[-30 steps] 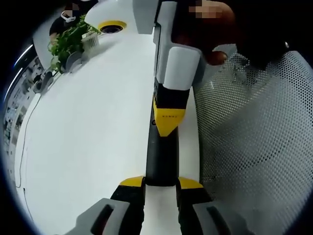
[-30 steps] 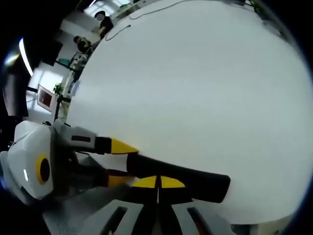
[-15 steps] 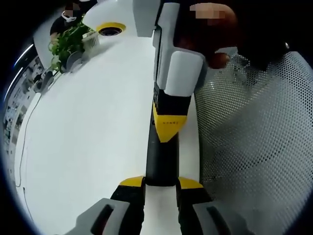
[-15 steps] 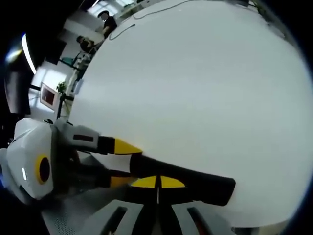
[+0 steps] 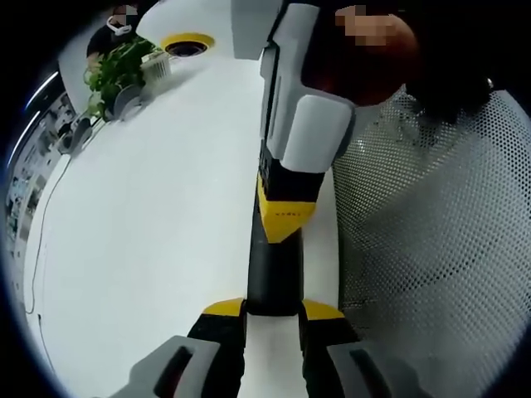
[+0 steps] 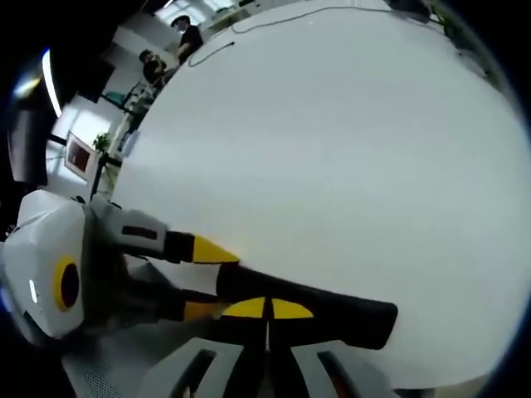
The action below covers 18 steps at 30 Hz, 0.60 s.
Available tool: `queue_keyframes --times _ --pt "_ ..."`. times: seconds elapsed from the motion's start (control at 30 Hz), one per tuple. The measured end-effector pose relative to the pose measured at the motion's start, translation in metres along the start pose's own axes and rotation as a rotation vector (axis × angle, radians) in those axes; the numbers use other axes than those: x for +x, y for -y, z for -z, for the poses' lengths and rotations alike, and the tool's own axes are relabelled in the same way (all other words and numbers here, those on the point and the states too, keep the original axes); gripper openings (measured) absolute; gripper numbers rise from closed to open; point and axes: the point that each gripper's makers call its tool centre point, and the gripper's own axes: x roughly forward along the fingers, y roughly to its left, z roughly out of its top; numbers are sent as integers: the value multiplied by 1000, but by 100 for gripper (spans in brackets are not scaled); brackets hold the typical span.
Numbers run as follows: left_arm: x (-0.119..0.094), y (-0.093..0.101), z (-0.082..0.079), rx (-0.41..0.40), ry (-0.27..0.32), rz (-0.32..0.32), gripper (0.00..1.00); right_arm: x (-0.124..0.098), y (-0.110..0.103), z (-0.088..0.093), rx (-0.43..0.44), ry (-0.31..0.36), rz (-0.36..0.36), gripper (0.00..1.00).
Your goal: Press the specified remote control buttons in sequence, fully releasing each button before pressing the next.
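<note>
A long black remote [image 5: 272,278] lies along the near edge of the white table [image 5: 149,232]. My left gripper [image 5: 274,311] is shut on its near end, a yellow tip on each side. From above, my right gripper [image 5: 284,222] comes down with its yellow tips together, resting on the remote's top face. In the right gripper view the right gripper [image 6: 267,309] is shut, its tips on the remote [image 6: 348,313]. There the left gripper [image 6: 207,279] reaches in from the left and clamps the remote's end. The buttons are hidden.
A grey mesh chair back [image 5: 431,249] stands close on the right of the table edge. A potted plant [image 5: 124,70] and a yellow-ringed disc [image 5: 189,41] sit at the far end. A thin cable [image 5: 37,249] runs along the left. People [image 6: 187,37] stand far off.
The right gripper's tips have slid a little along the remote toward the left gripper. The left gripper keeps its hold on the remote.
</note>
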Motion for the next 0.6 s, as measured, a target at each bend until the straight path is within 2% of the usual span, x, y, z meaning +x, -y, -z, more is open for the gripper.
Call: queue_keyframes --times 0.2,0.27,0.37,0.47,0.6 --pt "0 0 -1 -6 -12 -8 24 0 0 0 15 1 -14 0" --pt "0 0 -1 -36 -8 -9 24 -1 -1 0 14 -5 -19 0" --pt "0 -1 -1 -39 -4 -10 25 -2 0 -1 64 -4 -38 0" --pt "0 0 -1 -29 -8 -16 25 -5 2 -5 64 25 -24 0" --pt "0 0 -1 -27 -10 -21 24 -17 1 -20 43 108 -6 0"
